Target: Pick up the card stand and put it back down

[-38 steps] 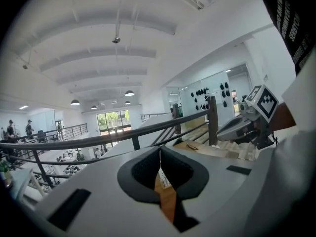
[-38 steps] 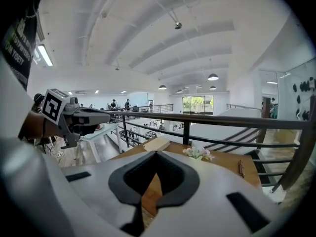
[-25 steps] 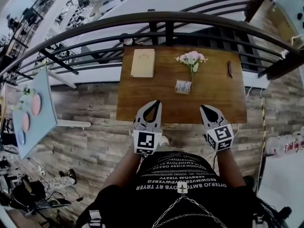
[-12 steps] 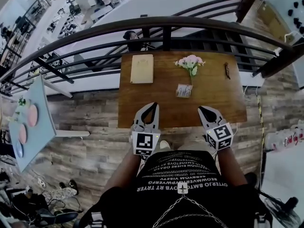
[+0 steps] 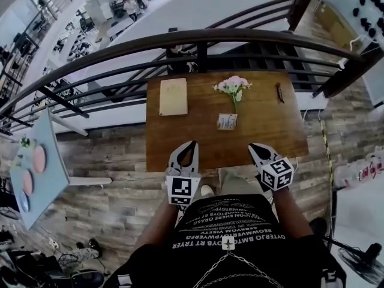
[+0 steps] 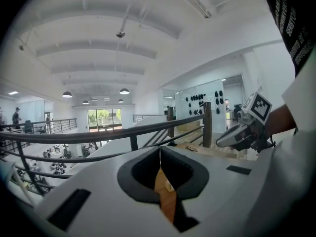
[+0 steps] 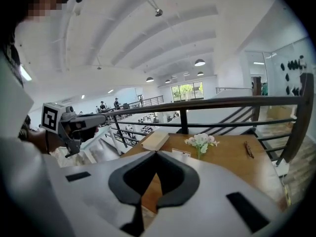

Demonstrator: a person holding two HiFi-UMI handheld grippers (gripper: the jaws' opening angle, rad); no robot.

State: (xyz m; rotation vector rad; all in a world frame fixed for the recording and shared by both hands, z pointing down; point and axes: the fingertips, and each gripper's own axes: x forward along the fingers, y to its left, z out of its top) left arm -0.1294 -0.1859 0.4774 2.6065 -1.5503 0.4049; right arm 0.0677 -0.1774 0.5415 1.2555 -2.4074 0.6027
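The card stand (image 5: 227,121) is a small white card standing upright near the middle of the wooden table (image 5: 270,134), with a sprig of pale pink flowers (image 5: 232,85) just behind it. In the right gripper view the card stand (image 7: 181,153) shows past the jaws, in front of the flowers (image 7: 200,141). My left gripper (image 5: 192,143) and right gripper (image 5: 251,146) hover over the table's near edge, one to each side of the stand and well short of it. Both are shut with nothing between the jaws.
A tan notebook (image 5: 173,96) lies at the table's far left and a small dark object (image 5: 279,92) at its far right. A black metal railing (image 5: 198,41) runs right behind the table, with a drop to a lower floor beyond. Wood flooring surrounds the table.
The head view has drifted a little, so the table sits slightly left and lower. Both grippers stay shut by the near edge. Nothing on the table has moved.
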